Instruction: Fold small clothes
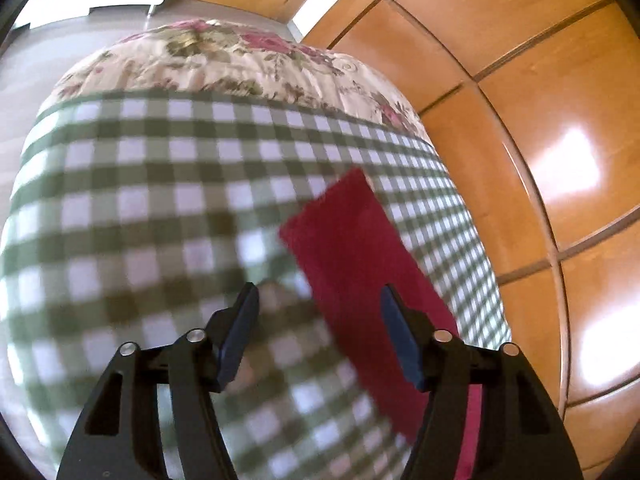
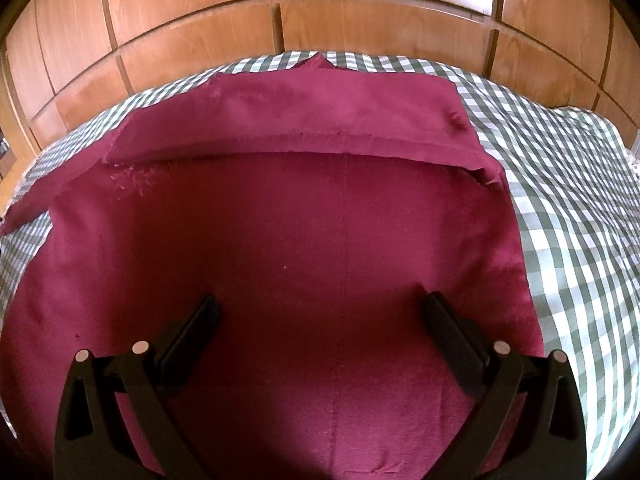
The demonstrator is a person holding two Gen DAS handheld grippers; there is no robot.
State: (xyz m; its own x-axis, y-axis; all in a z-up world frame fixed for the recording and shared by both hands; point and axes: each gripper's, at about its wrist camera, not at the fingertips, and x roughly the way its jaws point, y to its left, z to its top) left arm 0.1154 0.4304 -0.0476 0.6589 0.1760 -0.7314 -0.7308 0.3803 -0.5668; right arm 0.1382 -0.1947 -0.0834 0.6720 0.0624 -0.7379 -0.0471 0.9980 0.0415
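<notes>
A dark red garment point(image 2: 304, 240) lies spread on the green-and-white checked cloth point(image 2: 560, 184), its far edge folded back toward me in a flat band point(image 2: 296, 116). My right gripper point(image 2: 320, 308) hovers over the middle of the garment, jaws open, nothing between them. In the blurred left wrist view a strip of the same red garment point(image 1: 352, 248) runs slantwise across the checked cloth point(image 1: 160, 208). My left gripper point(image 1: 318, 296) is open above it; its right finger point(image 1: 400, 340) overlaps the strip, the left finger is over bare checks. Nothing sits between the pads.
A wooden panelled wall point(image 2: 320, 16) stands close behind the bed; in the left wrist view the panelled wall point(image 1: 540, 120) runs along the right. A floral quilt point(image 1: 240, 60) lies beyond the checked cloth, with pale floor point(image 1: 60, 52) past it.
</notes>
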